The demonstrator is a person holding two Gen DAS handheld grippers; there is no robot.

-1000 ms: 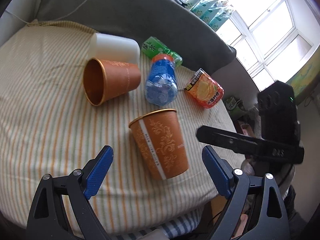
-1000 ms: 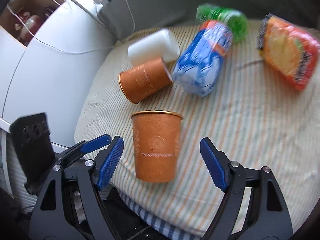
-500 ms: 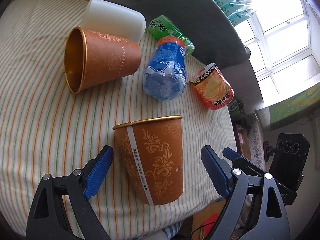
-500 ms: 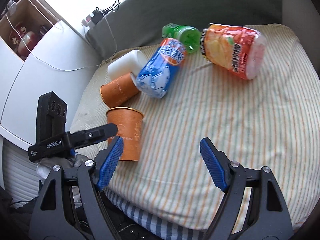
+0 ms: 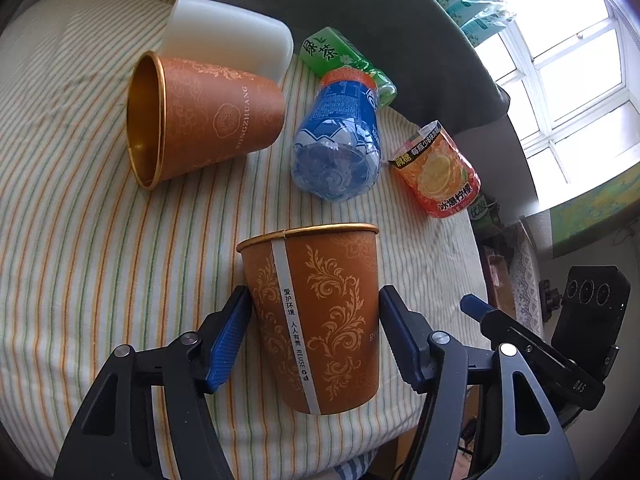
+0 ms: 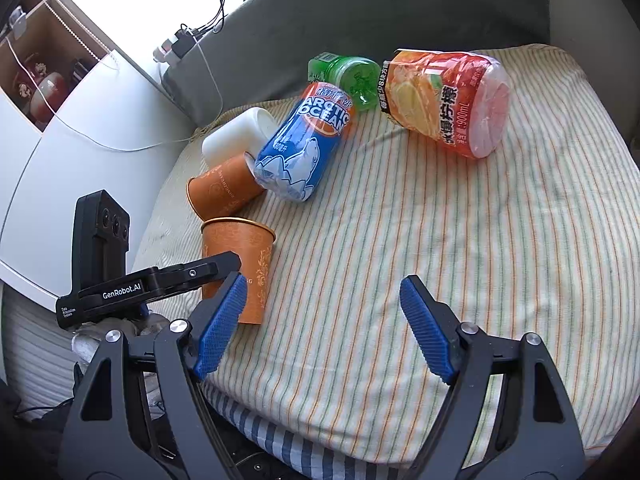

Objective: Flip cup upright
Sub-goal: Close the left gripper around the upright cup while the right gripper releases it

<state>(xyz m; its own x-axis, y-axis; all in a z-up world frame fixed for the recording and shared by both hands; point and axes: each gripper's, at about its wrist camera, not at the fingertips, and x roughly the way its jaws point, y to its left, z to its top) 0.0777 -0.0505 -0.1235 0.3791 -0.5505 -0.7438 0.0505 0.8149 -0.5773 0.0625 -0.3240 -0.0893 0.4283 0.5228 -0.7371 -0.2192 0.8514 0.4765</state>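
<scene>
An orange paper cup [image 5: 320,312] stands upright on the striped cloth near the front edge. My left gripper [image 5: 314,336] is shut on it, one blue pad against each side. The cup also shows in the right wrist view [image 6: 240,264], partly behind the left gripper's body. A second orange cup [image 5: 200,128] lies on its side farther back, mouth to the left. My right gripper [image 6: 320,328] is open and empty, to the right of the held cup.
A white cup [image 5: 228,36] lies behind the fallen orange cup. A blue bottle [image 5: 340,140], a green bottle [image 5: 340,56] and an orange bottle [image 5: 440,176] lie on the cloth [image 5: 80,240]. The cloth's front edge [image 6: 300,432] drops off below the grippers.
My left gripper moved in and closed on the upright cup. My right gripper stayed open and backed a little away to the right.
</scene>
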